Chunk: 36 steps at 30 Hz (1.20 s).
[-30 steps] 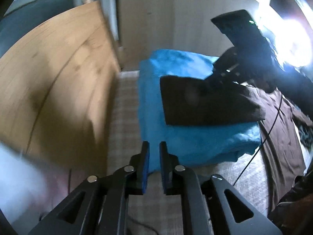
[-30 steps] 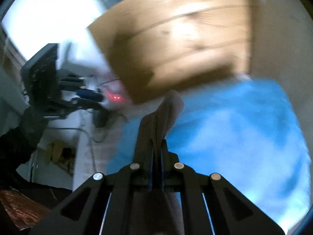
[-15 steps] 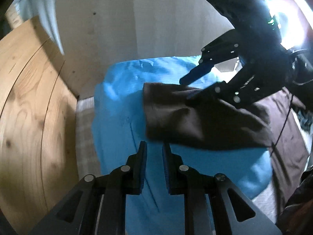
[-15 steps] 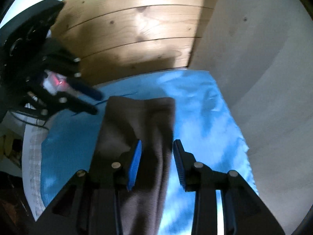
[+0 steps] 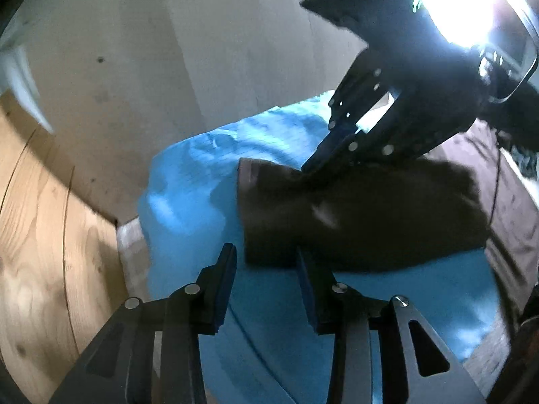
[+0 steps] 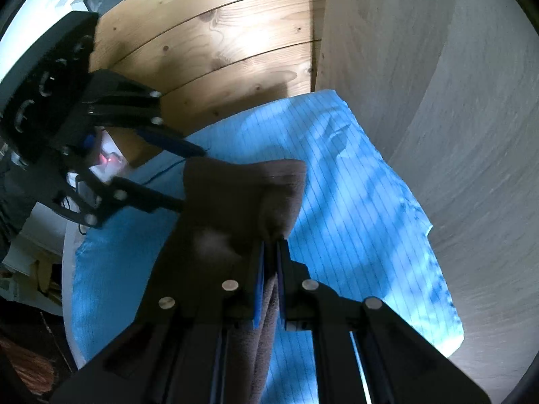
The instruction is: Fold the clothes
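Lying on the blue sheet [image 6: 357, 202] is a folded brown cloth [image 5: 363, 215], its near end pinched tight between the pads of the right hand-held gripper [image 6: 269, 245], whose jaws have just closed on it; a strip of the fabric runs back through the narrow gap. The left hand-held gripper [image 5: 266, 269] stands released at the cloth's other edge, its jaws having just been opening, with the cloth's corner showing in the gap beyond the blue pads [image 5: 226, 279] and nothing pressed between them. From the right wrist view its two fingers straddle the cloth's far left corner, one above and one below. A wooden board [image 6: 215, 43] and a pale wall [image 6: 438, 84] stand behind the sheet.
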Available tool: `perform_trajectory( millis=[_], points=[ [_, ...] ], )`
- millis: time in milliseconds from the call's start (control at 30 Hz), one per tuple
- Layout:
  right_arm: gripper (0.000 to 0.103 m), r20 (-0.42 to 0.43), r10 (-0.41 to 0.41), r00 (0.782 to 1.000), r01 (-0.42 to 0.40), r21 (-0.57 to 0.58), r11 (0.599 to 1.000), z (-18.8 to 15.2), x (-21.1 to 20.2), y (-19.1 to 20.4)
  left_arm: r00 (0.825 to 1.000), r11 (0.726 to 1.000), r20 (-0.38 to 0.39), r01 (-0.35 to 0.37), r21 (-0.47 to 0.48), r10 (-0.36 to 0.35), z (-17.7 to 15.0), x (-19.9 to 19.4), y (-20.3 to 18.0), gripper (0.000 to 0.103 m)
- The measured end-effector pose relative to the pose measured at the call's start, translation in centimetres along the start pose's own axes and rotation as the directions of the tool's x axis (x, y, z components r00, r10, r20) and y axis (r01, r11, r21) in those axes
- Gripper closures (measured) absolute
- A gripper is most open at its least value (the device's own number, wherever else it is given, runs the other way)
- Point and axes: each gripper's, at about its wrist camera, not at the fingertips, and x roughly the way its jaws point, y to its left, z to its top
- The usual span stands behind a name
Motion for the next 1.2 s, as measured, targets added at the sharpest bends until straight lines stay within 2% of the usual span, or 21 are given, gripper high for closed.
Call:
perform_trajectory(
  millis=[33,67,100,233,367,467,533,600,667,700,767,833,867,900,967,1000,1067,1100,1133,1200],
  points=[
    [0.096,0.003,0.006,1.000,-0.006,0.006,1.000,-0.1,-0.1,-0.1,1.000,1.000,-0.005,0.012,0.003,-0.012,0.2,0.4,0.0,0.085],
    [0.096,0.008,0.015,1.000,-0.015,0.014,1.000,-0.1,-0.1,-0.2,1.000,1.000,-0.005,0.029,-0.002,-0.029,0.4,0.5,-0.1,0.096],
    [0.096,0.015,0.018,1.000,-0.019,0.021,1.000,0.0,-0.2,-0.4,0.999,0.999,-0.004,0.041,-0.006,-0.041,0.6,0.5,-0.2,0.099],
    [0.097,0.051,0.028,0.998,-0.031,0.041,0.999,0.4,-1.0,-0.8,1.000,0.999,0.001,0.028,0.028,-0.028,0.2,-1.6,-1.3,0.099],
    [0.096,0.103,0.051,0.993,-0.056,0.041,0.998,1.5,-1.7,-0.4,0.999,0.999,-0.011,-0.043,0.010,0.043,-1.3,-4.7,-1.5,0.099],
    [0.093,0.067,-0.034,0.997,0.032,0.026,0.999,2.5,-0.3,0.3,0.995,0.994,-0.060,-0.084,-0.068,0.080,-3.6,-5.4,0.2,0.099],
    [0.093,0.052,-0.037,0.998,0.035,0.030,0.999,2.5,0.2,0.6,0.985,0.981,-0.150,-0.115,-0.157,0.091,-5.3,-4.4,2.3,0.090],
    [0.093,0.064,0.005,0.998,-0.006,0.015,1.000,2.3,-0.4,1.6,0.972,0.971,-0.195,-0.167,-0.168,0.134,-6.4,-4.4,3.0,0.089],
    [0.092,0.065,0.020,0.998,-0.019,-0.015,1.000,2.1,-1.1,2.7,0.973,0.967,-0.175,-0.184,-0.174,0.154,-6.6,-5.7,3.2,0.087],
    [0.092,0.065,0.023,0.998,-0.021,-0.033,0.999,1.9,-1.5,3.4,0.974,0.965,-0.154,-0.191,-0.180,0.164,-6.3,-6.5,3.4,0.082],
    [0.091,0.071,0.043,0.997,-0.040,-0.056,0.998,1.6,-2.4,4.4,0.978,0.962,-0.107,-0.197,-0.191,0.179,-5.3,-7.8,3.8,0.069],
    [0.091,0.081,0.096,0.992,-0.091,-0.055,0.994,1.4,-2.7,5.1,0.988,0.967,-0.067,-0.149,-0.209,0.138,-4.0,-7.6,4.4,0.050],
    [0.091,0.083,0.125,0.989,-0.121,-0.046,0.992,1.3,-2.6,5.3,0.991,0.968,-0.055,-0.130,-0.214,0.121,-3.5,-7.3,4.7,0.049],
    [0.091,0.082,0.151,0.985,-0.148,-0.038,0.988,1.1,-2.3,5.6,0.990,0.969,-0.076,-0.135,-0.205,0.122,-3.1,-6.0,4.9,0.049],
    [0.091,0.048,0.154,0.987,-0.152,-0.041,0.987,0.7,-1.0,6.2,0.985,0.971,-0.116,-0.144,-0.190,0.124,-2.4,-3.4,5.2,0.049],
    [0.091,0.015,0.128,0.992,-0.127,-0.053,0.990,0.4,0.0,6.5,0.985,0.972,-0.131,-0.138,-0.190,0.114,-2.3,-2.5,5.1,0.054],
    [0.091,-0.072,0.054,0.996,-0.059,-0.072,0.996,-0.3,1.8,6.4,0.983,0.975,-0.159,-0.119,-0.187,0.090,-2.6,-1.0,4.9,0.075],
    [0.091,-0.094,0.061,0.994,-0.066,-0.055,0.996,-0.7,2.1,6.0,0.981,0.977,-0.177,-0.115,-0.182,0.083,-2.8,-0.3,4.7,0.088],
    [0.091,-0.083,0.092,0.992,-0.095,-0.030,0.995,-1.0,1.5,5.5,0.979,0.978,-0.190,-0.113,-0.175,0.079,-2.9,0.2,4.5,0.089],
    [0.090,-0.024,0.129,0.991,-0.128,0.016,0.992,-1.3,-0.3,4.3,0.981,0.981,-0.170,-0.125,-0.151,0.098,-3.3,0.0,4.0,0.091]
  ],
)
